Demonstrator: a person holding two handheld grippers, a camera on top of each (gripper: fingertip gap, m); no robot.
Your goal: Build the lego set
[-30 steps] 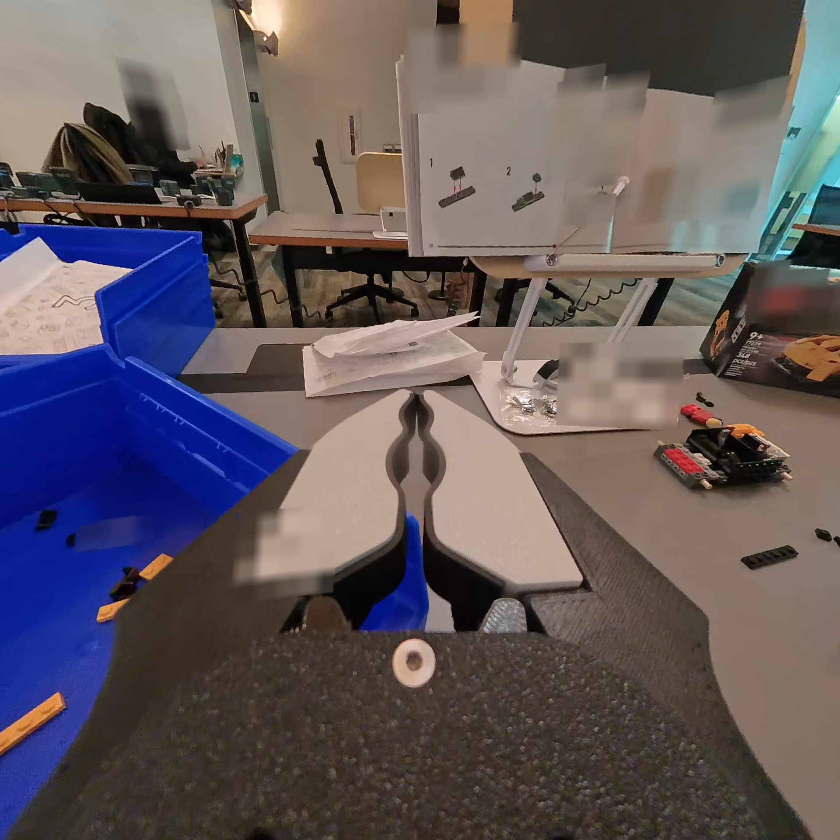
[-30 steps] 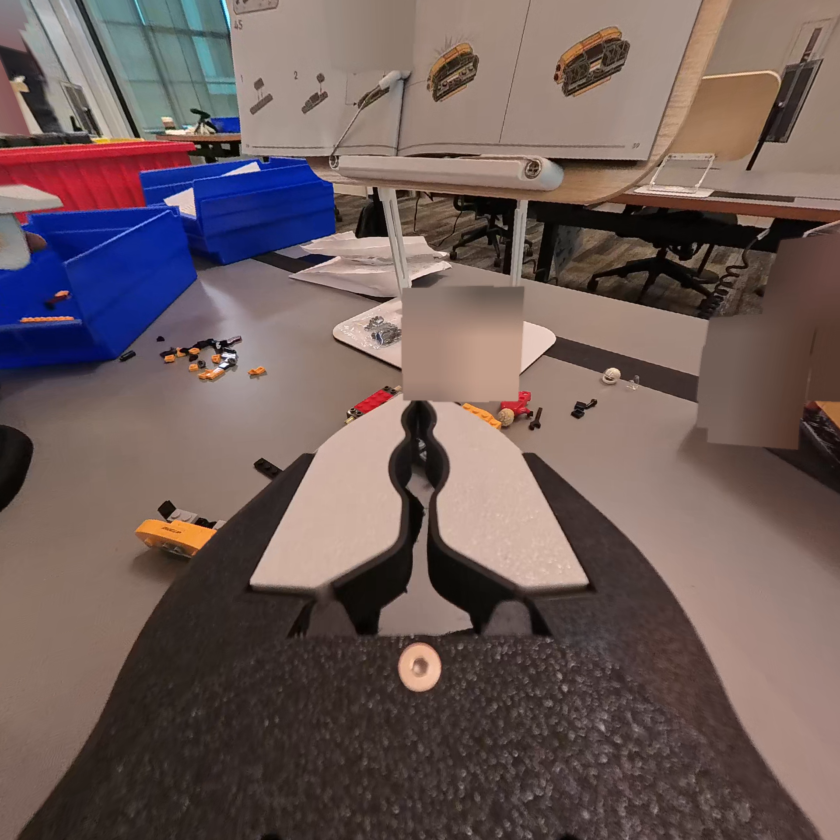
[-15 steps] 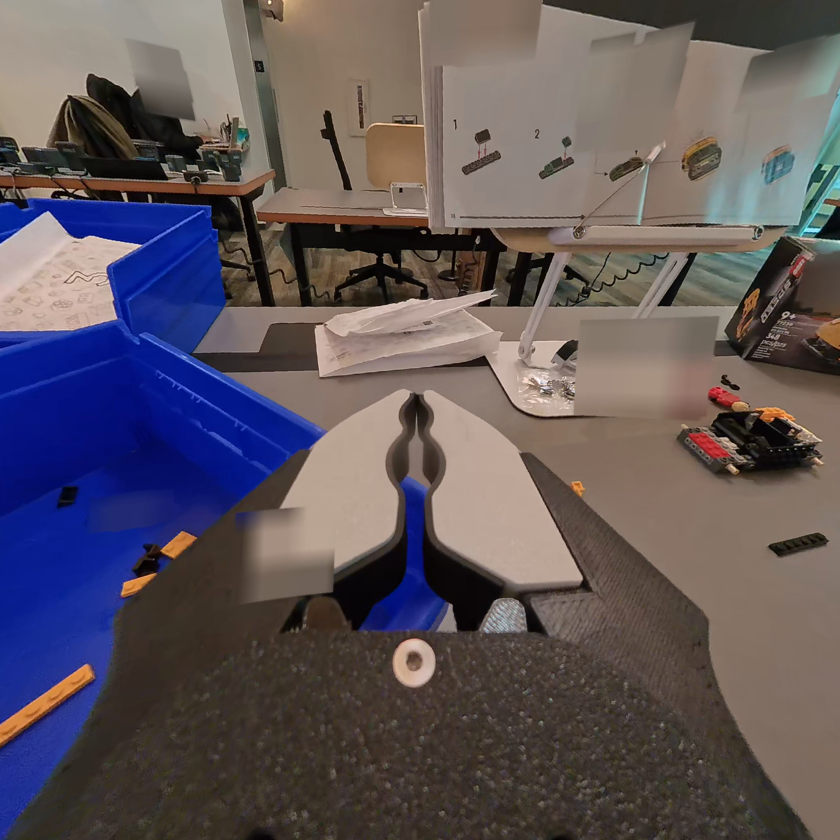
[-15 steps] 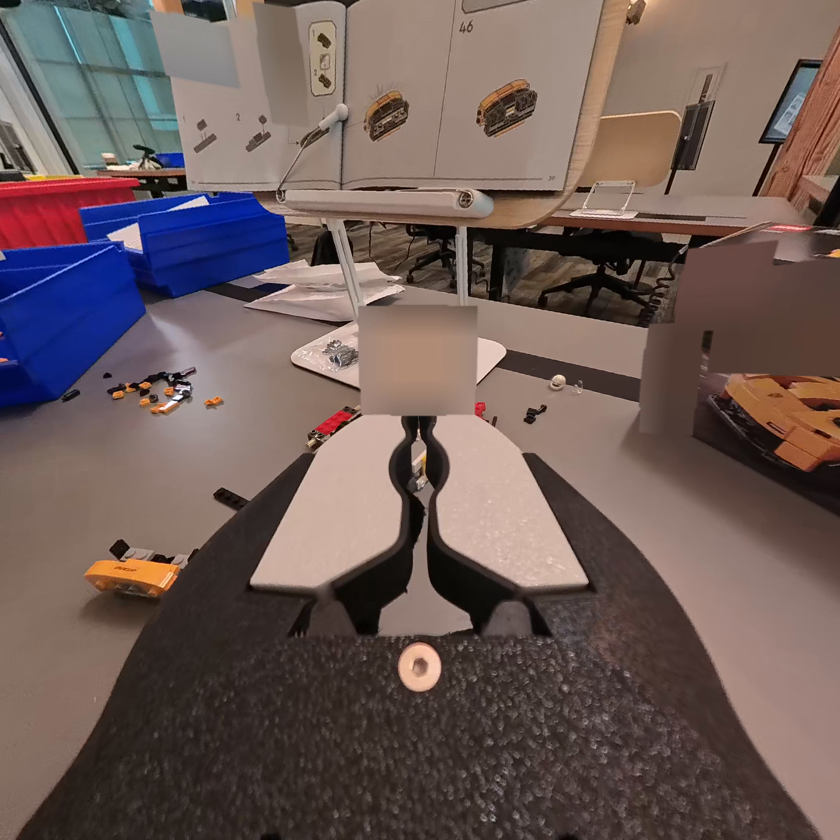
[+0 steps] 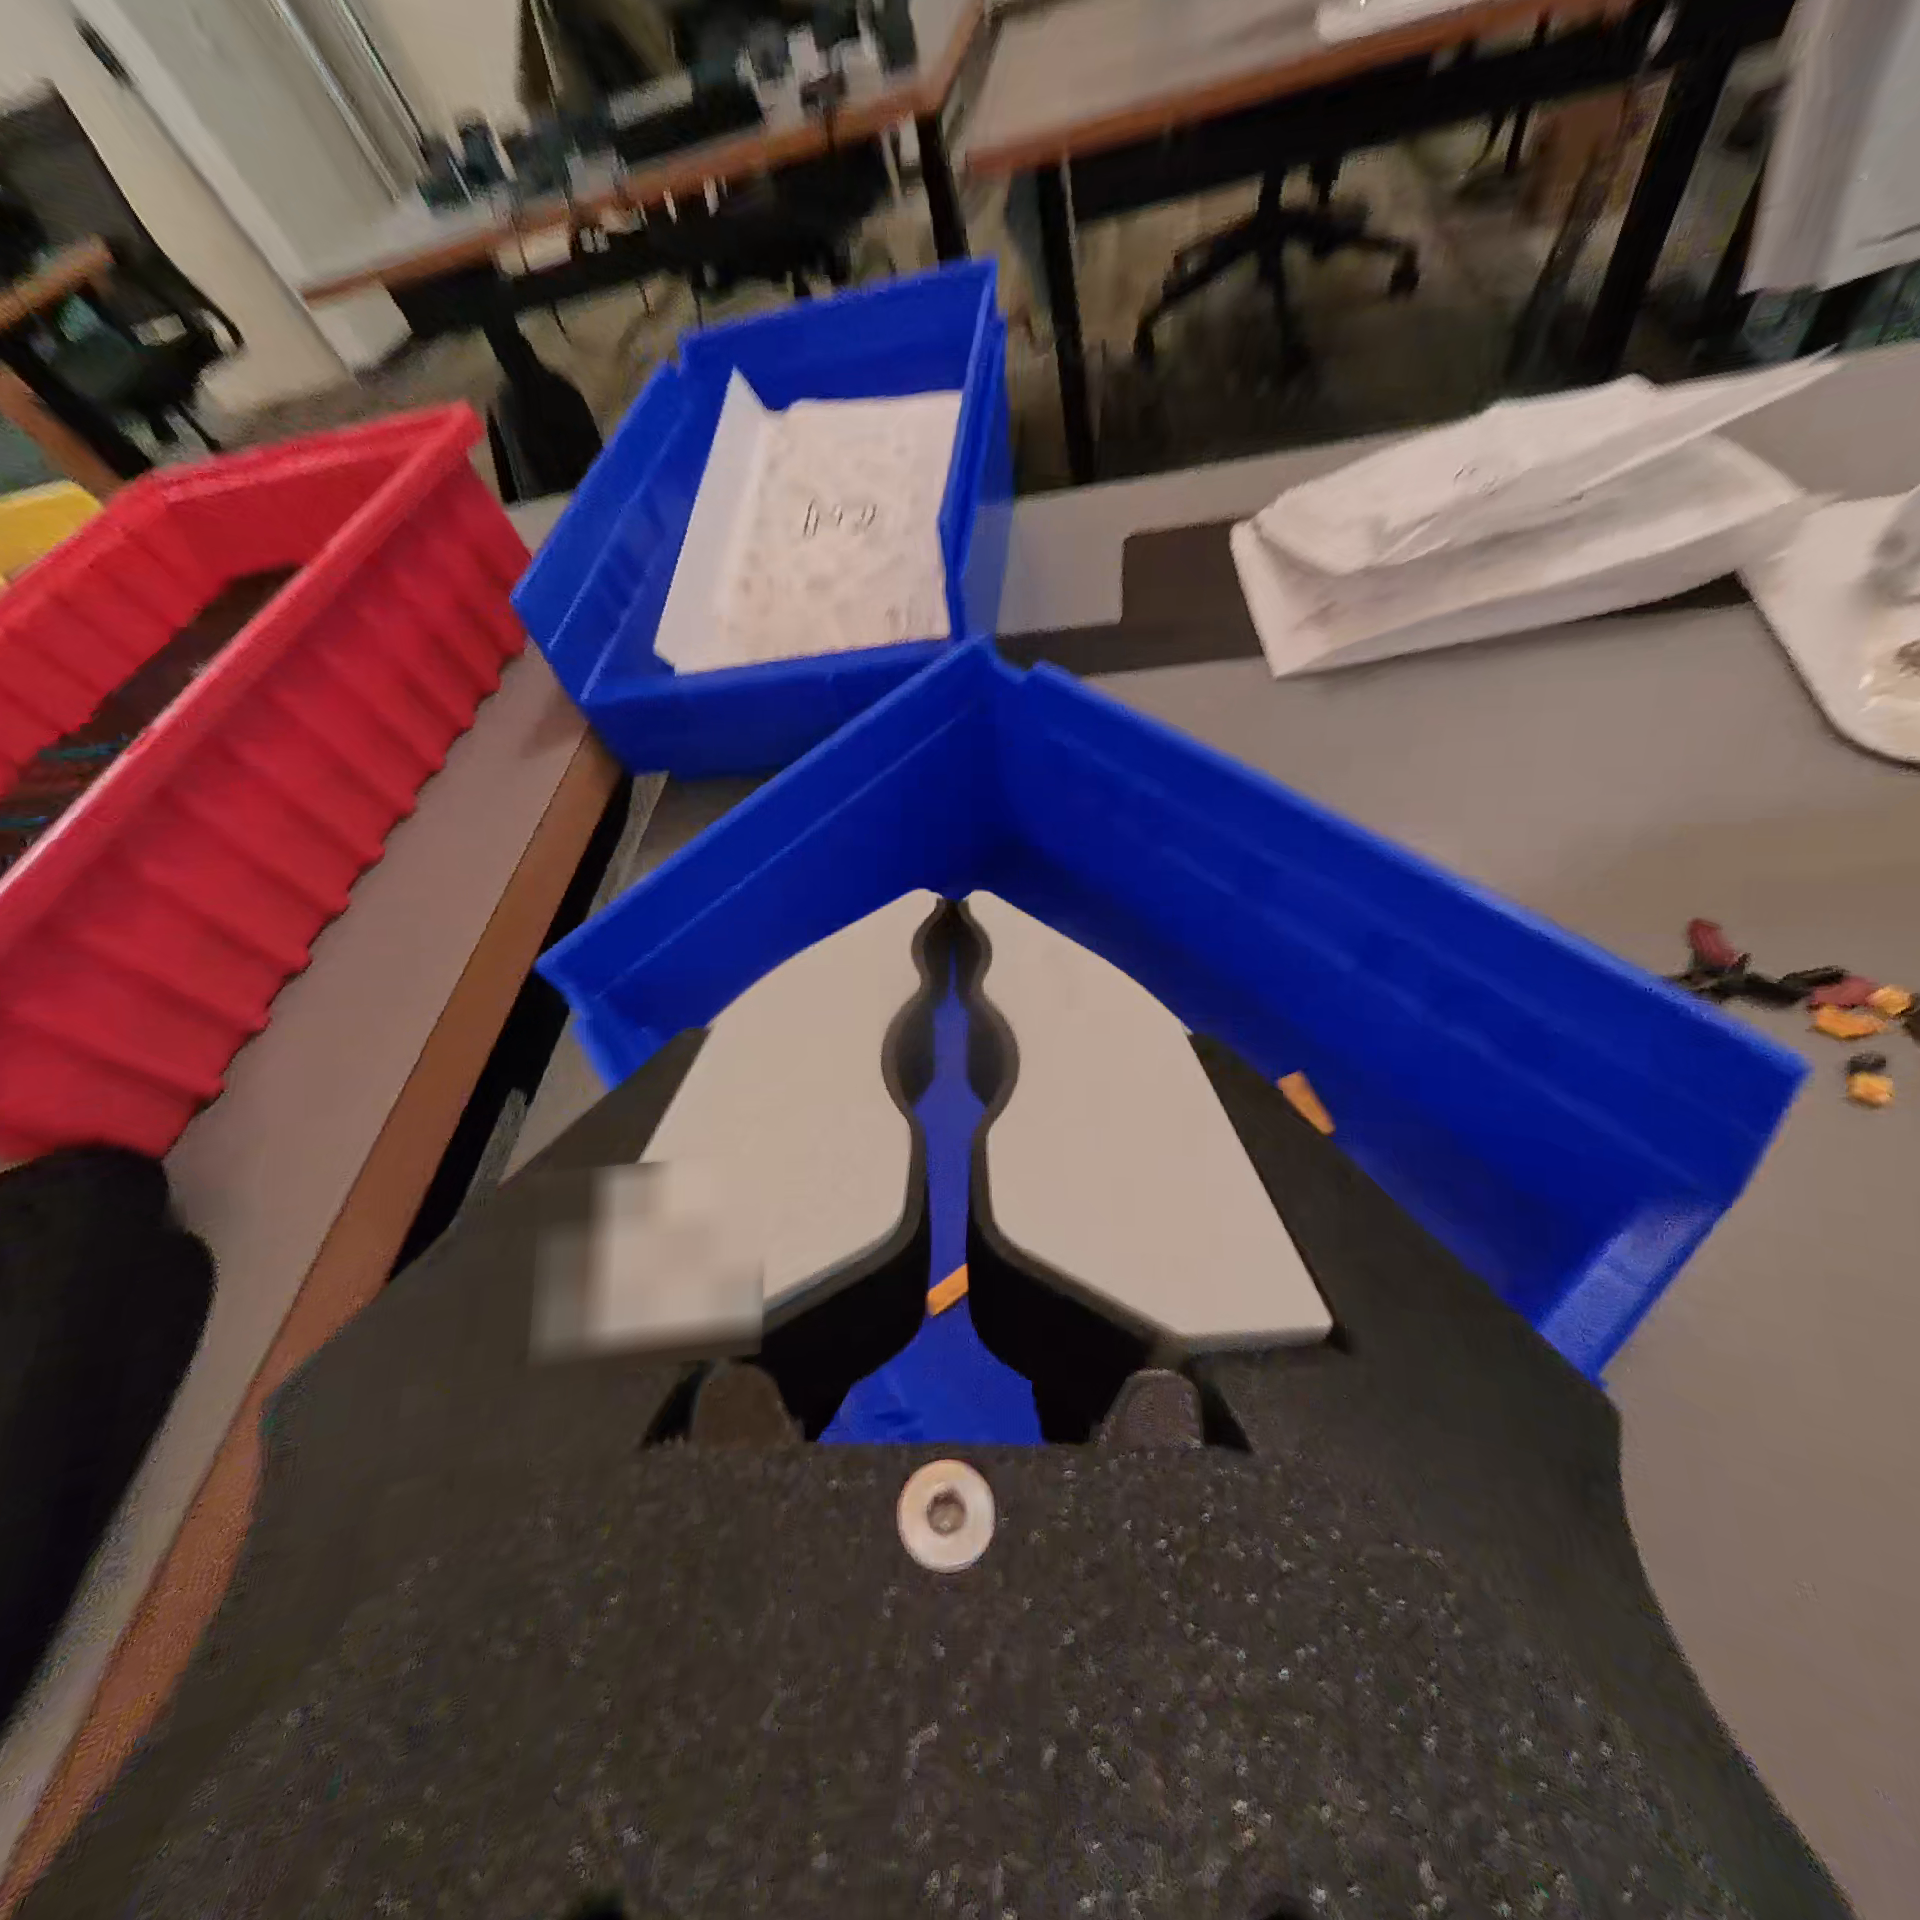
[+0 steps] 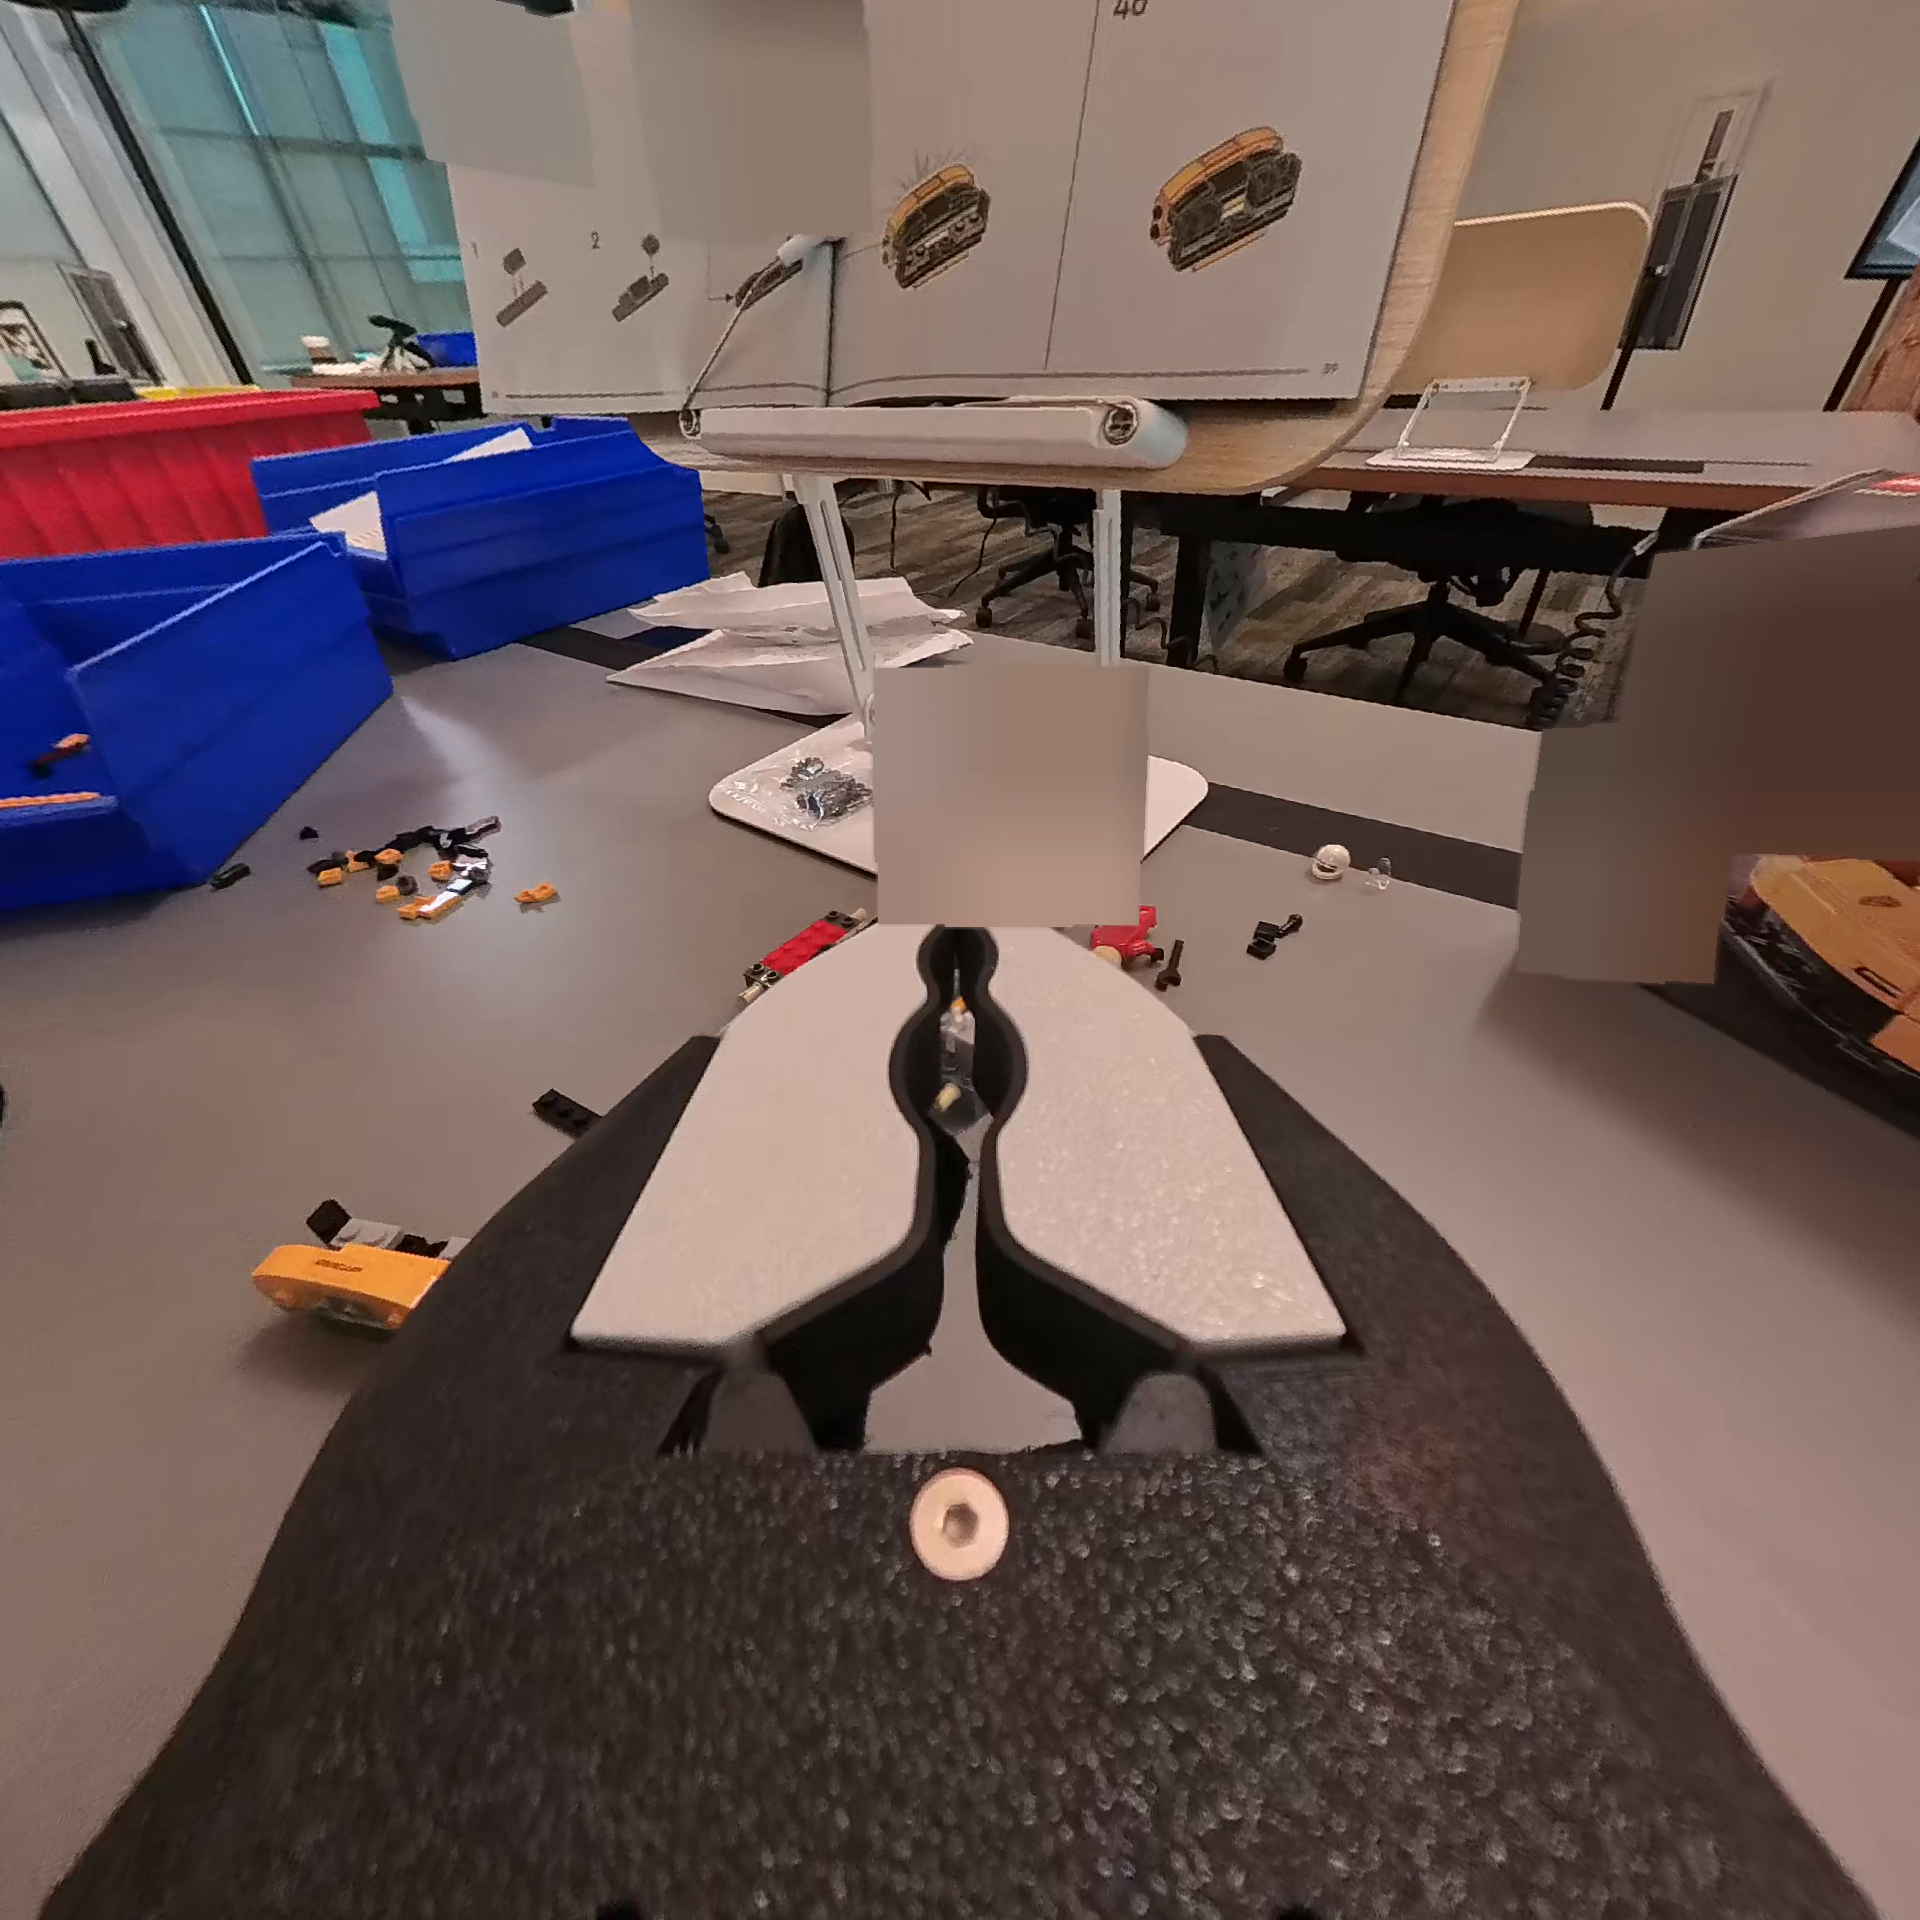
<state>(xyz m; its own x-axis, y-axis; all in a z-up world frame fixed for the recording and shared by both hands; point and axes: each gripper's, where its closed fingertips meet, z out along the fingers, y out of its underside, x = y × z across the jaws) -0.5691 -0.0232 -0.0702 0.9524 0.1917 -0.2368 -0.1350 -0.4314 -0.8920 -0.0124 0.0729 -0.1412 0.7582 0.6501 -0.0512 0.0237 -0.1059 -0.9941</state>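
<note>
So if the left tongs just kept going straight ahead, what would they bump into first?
Probably the far corner of the near blue bin: the left tongs, closed and empty, point right at it from above the bin. Depth is hard to judge in this blurred view.

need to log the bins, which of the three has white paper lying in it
The farther blue bin, beyond the near blue bin that the left gripper is over. A white sheet covers its floor. The red bin sits off to the left.
</note>
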